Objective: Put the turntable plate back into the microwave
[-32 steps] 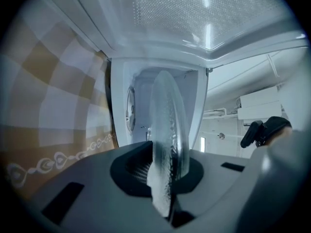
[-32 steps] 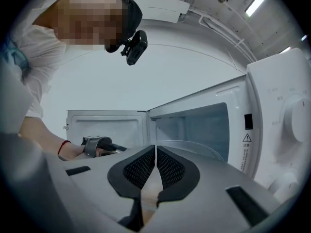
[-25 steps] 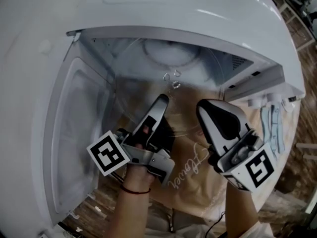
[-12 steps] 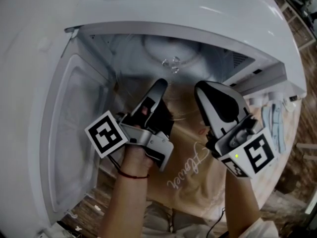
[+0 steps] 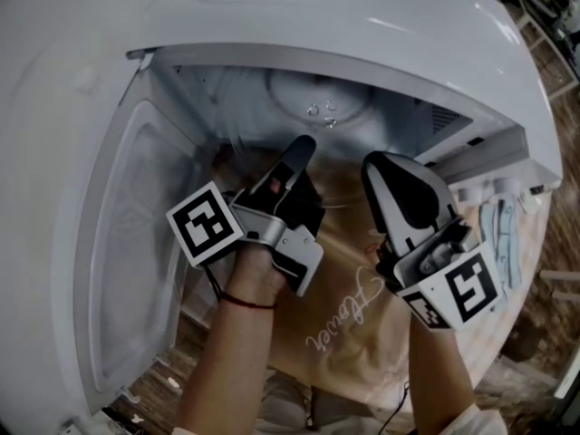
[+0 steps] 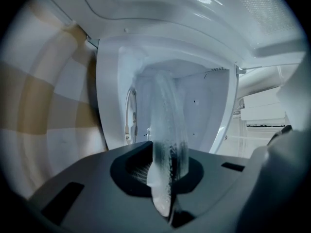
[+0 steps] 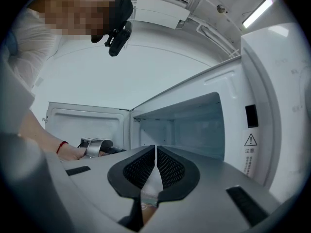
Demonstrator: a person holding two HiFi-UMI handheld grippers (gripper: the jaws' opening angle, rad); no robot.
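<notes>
**What you can't quite see at the white microwave [image 5: 381, 25]**

In your head view, the clear glass turntable plate [image 6: 167, 120] is mostly hidden behind the left gripper [image 5: 301, 148]. In the left gripper view, its far edge blurs into the cavity. The microwave's body runs off the top and left edges of your head view. The cursive lettering on the beige cloth [image 5: 353, 343] is too blurred to read, and the print on the triangle warning label [image 7: 250, 152] is too small.
</notes>
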